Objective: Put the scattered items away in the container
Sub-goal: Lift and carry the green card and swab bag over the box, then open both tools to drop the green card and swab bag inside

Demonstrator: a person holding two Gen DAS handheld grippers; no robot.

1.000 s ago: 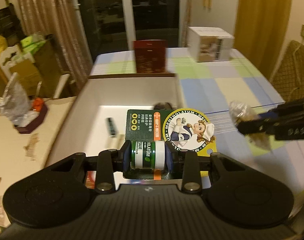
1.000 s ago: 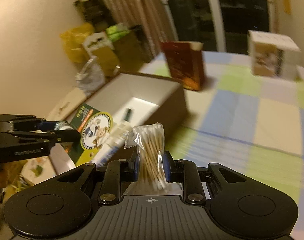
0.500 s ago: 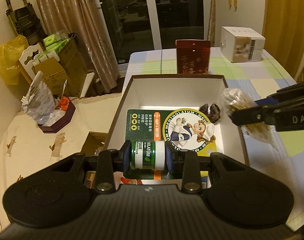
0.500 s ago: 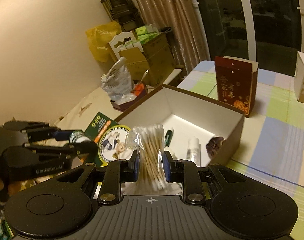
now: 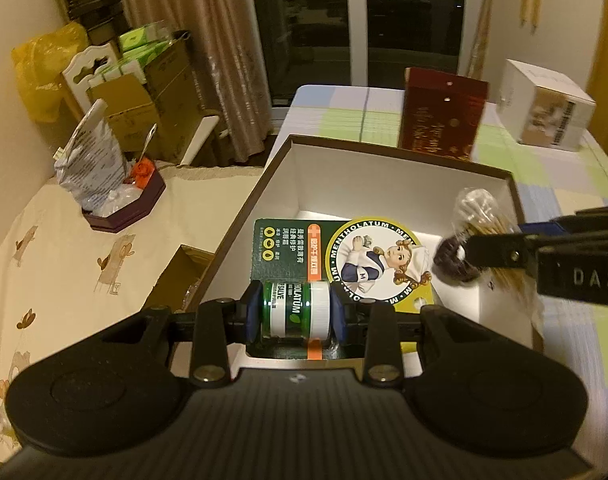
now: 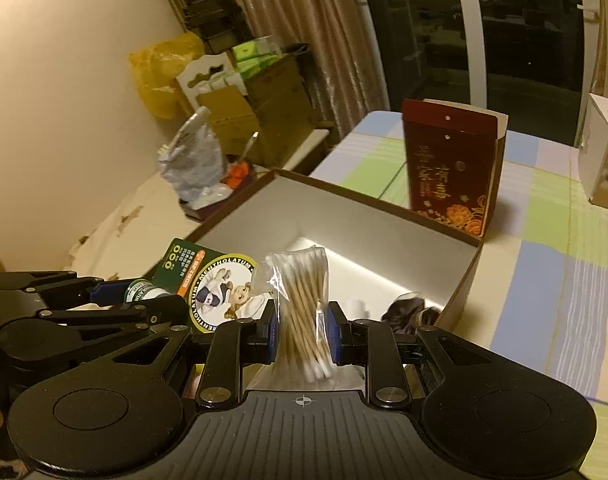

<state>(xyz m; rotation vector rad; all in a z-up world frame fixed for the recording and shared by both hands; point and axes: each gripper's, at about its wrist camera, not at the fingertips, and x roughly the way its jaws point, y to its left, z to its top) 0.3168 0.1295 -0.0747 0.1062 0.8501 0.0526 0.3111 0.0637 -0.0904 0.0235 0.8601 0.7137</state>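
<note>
Over the last second both grippers have swung in over the open cardboard box [image 5: 384,160]. The left gripper [image 5: 295,312] is clamped on the Mentholatum salve pack [image 5: 336,256], now above the box's near left part; the right gripper [image 6: 301,330] pinches a bag of cotton swabs [image 6: 304,300] above the near right corner, over a dark scrunchie [image 6: 404,314]. Both loads look ready to be lowered and released.

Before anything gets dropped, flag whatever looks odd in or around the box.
Nothing stands out. The box sits upright and intact; the salve pack and swab bag are each gripped squarely above it. Nothing is spilled.
</note>
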